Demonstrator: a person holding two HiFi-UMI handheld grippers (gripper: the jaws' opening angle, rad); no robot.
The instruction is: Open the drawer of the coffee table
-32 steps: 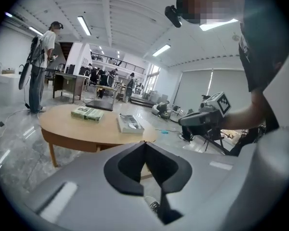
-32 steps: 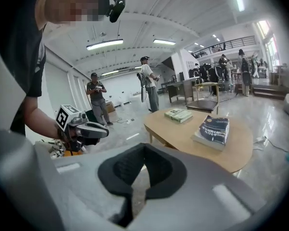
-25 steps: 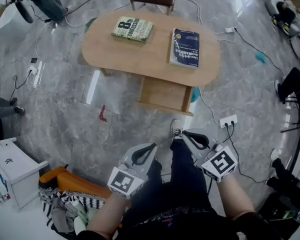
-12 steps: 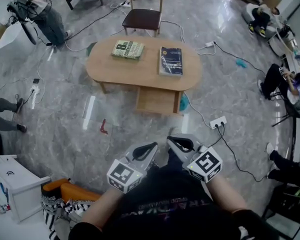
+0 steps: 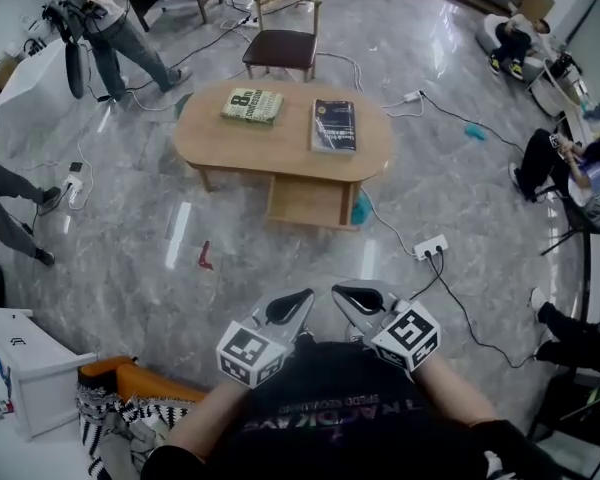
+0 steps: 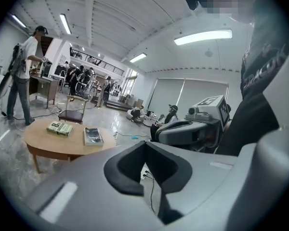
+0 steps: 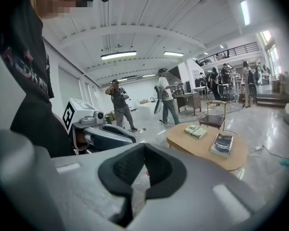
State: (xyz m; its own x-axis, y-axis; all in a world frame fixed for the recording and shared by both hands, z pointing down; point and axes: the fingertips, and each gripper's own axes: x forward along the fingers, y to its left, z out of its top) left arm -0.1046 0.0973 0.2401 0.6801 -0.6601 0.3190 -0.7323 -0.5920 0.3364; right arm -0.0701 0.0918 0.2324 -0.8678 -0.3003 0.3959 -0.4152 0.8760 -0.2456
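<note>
The oval wooden coffee table (image 5: 280,148) stands on the marble floor well ahead of me. Its drawer (image 5: 308,202) juts out from under the near edge. A green book (image 5: 251,105) and a dark blue book (image 5: 333,125) lie on top. My left gripper (image 5: 300,299) and right gripper (image 5: 340,293) hang side by side close to my body, far from the table, both shut and empty. The left gripper view shows the left gripper (image 6: 145,144) with the table (image 6: 58,146) in the distance. From the right gripper (image 7: 143,147), the table (image 7: 202,148) lies off to the right.
A wooden chair (image 5: 280,43) stands behind the table. A power strip (image 5: 430,246) and cables lie on the floor to the right, and a small red item (image 5: 205,255) to the left. A white cabinet (image 5: 20,363) and an orange object (image 5: 130,376) sit near left. People stand around the edges.
Both grippers have risen and drawn back toward my body, staying shut. The table now looks smaller and farther away, with more of the room in view.
</note>
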